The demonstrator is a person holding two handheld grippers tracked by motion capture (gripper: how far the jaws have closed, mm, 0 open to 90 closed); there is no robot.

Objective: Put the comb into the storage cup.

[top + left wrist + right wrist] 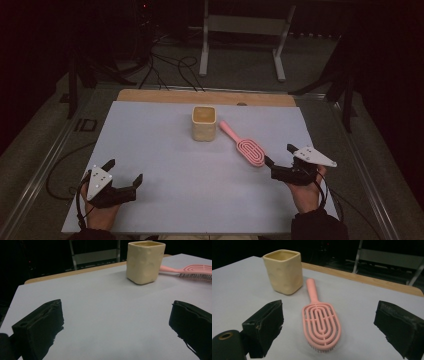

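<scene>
A pink brush (246, 145) lies bristles-down on the pale surface (165, 150), its handle angled toward a cream cup (204, 123) just beside it. The right gripper (281, 160), jaws wide apart, sits right at the brush head; the left gripper (123, 175), likewise spread and empty, rests well apart near the front edge. The brush looks light, stiff plastic, probably slick; the narrow handle or the head's sides seem the surest places to pinch.
</scene>
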